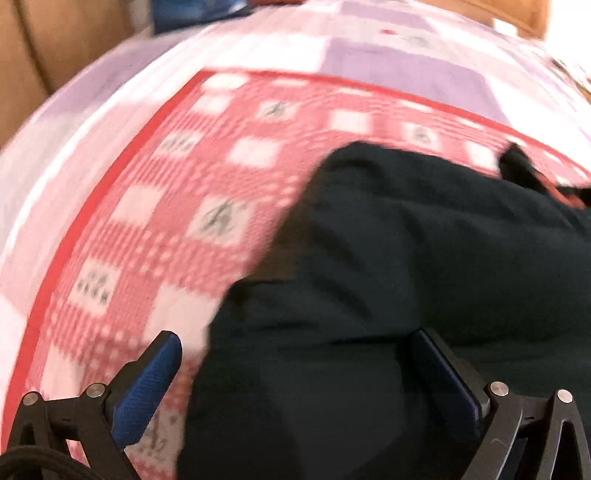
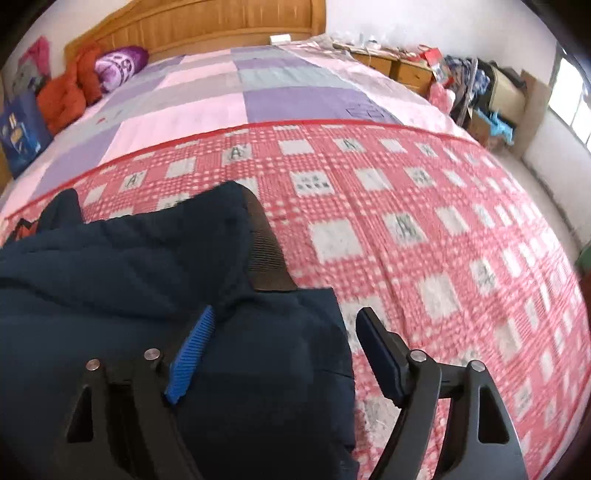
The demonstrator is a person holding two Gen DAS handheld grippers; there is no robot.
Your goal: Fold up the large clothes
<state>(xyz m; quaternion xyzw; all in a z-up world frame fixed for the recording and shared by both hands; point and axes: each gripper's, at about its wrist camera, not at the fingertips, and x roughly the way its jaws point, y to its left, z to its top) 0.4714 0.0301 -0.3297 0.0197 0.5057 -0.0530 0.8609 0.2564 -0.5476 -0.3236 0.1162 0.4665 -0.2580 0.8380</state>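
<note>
A large dark navy padded jacket (image 1: 406,266) lies on a red and white checked blanket (image 1: 155,229) on the bed. My left gripper (image 1: 295,354) is open, its jaws wide apart just above the jacket's left edge; the view is blurred. In the right wrist view the jacket (image 2: 147,266) fills the lower left, with a ribbed cuff (image 2: 269,251) lying on top. My right gripper (image 2: 288,332) is open over the jacket's right edge, one finger over the cloth, the other over the blanket (image 2: 424,221). Neither gripper holds cloth.
A purple and pink patchwork sheet (image 2: 207,99) covers the far half of the bed. A wooden headboard (image 2: 221,26) stands behind. Orange and purple bundles (image 2: 92,77) and a blue bag (image 2: 22,133) lie far left. Cluttered cabinets (image 2: 461,85) stand at right.
</note>
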